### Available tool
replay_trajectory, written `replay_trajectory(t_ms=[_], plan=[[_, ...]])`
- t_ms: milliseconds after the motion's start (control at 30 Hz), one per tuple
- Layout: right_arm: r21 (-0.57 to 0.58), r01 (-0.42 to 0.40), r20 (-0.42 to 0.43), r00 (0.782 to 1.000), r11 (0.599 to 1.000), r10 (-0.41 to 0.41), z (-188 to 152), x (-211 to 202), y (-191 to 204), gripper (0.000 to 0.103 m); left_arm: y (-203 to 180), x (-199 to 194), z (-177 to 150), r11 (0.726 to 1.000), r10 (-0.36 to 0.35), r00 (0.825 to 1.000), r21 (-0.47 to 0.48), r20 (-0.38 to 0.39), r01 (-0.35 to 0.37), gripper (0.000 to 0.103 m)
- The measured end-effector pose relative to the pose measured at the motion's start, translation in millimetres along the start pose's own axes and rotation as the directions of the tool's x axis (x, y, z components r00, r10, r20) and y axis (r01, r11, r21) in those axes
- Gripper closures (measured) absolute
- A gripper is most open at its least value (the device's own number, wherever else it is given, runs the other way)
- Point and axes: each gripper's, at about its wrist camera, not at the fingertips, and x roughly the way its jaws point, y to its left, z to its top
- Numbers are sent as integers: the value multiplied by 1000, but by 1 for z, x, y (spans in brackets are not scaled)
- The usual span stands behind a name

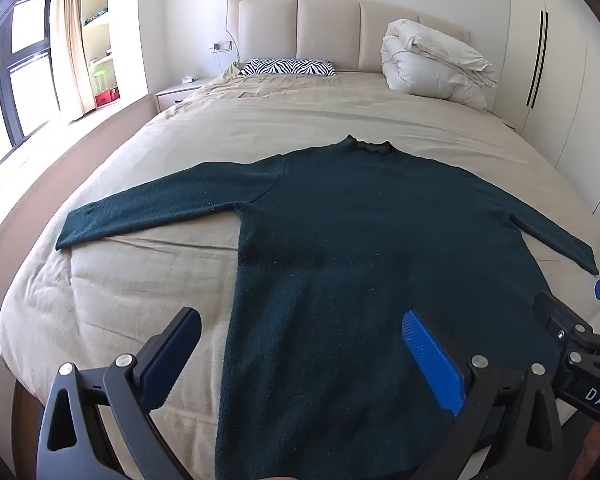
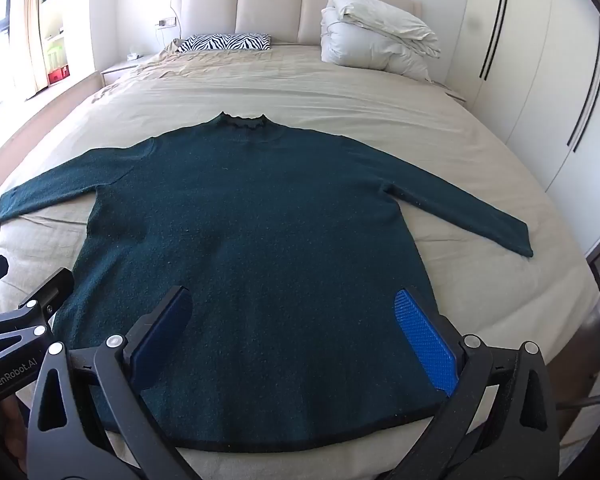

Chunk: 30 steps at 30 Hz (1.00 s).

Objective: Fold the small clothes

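Note:
A dark green long-sleeved sweater (image 1: 360, 220) (image 2: 252, 208) lies flat on the bed, collar toward the headboard and both sleeves spread out to the sides. My left gripper (image 1: 300, 316) is open over the sweater's lower left side, with one finger above the bare sheet and the other above the knit. My right gripper (image 2: 292, 294) is open wide over the lower right part of the body, near the hem (image 2: 300, 446). Nothing is pinched between either pair of pads. Each gripper shows at the edge of the other's view: right gripper (image 1: 572, 300), left gripper (image 2: 28, 274).
The beige bedsheet (image 1: 140, 280) (image 2: 480, 280) covers the bed. A zebra-print pillow (image 1: 288, 67) and a folded white duvet (image 1: 432, 68) lie by the padded headboard (image 1: 328, 28). White wardrobe doors (image 2: 540, 80) stand at the right, a window (image 1: 24, 60) and shelves at the left.

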Motion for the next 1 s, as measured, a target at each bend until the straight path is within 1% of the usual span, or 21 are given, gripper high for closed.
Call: replay_trajectory(t_ms=[200,367,400,567,633,933,967,1000], plan=[[2,-5,3,1000,1000,5,0,-1,0,0,2,1,1,1000,5,1000,14,2,-5,0],[-6,-3,4,1000,1000,3,-2,-2,1,0,10,4,-4,1000,10,1000,1,6,-10,0],[-6,-4,2,1000,1000,4,-2,-1,1,0,6,1,-2,1000,10,1000,2,4,-10,0],[-9,0,1,1000,1000,0,0,0,2,0,11,0,-3,1000,7,1000,6,3,-7,0],[-8,1,1,1000,1000,-1,0,0,3,0,4,0,-1,1000,12,1000,2,3,-12,0],[-10,3,-1,1000,1000,-3,0,-3,1,0,12,0,-2,1000,11,1000,6,3,-11,0],[-10,4,-1,1000,1000,-4,0,-3,1,0,2,0,-1,1000,17,1000,2,0,-17,0],[-10,5,-1,1000,1000,-5,0,-3,2,0,3,0,-1,1000,18,1000,2,0,-18,0]])
